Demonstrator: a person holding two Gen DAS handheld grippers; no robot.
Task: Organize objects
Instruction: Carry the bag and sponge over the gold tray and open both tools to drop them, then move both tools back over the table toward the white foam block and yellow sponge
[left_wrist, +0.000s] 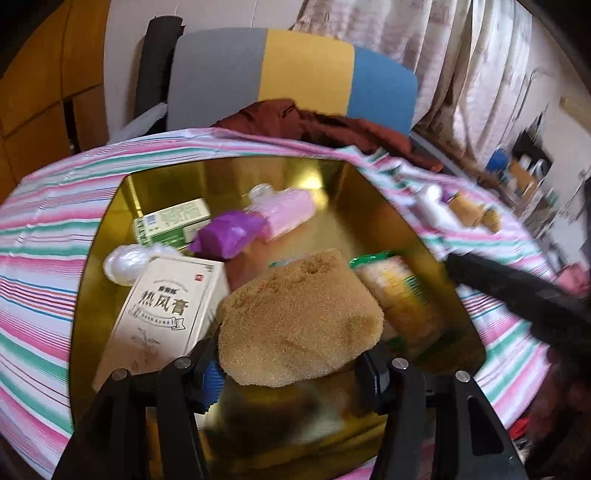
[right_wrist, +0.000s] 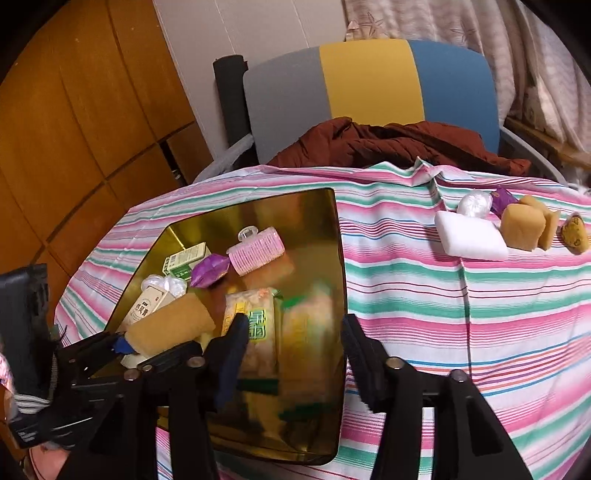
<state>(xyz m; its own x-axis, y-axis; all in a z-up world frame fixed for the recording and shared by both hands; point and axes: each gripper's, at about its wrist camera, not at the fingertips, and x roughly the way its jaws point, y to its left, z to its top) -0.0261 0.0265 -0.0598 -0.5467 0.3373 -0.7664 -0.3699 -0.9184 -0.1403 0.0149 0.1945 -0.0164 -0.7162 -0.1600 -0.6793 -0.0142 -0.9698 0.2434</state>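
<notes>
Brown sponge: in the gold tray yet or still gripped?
Still gripped: sponge sits between the left gripper's fingers, over the gold tray.

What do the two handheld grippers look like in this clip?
Both are black plastic with angular linkage arms and round silver pivot pins. The left gripper has a blue ridged pad on one finger; the right gripper has dark blue pads. No cables or sleeves clearly visible.
</notes>
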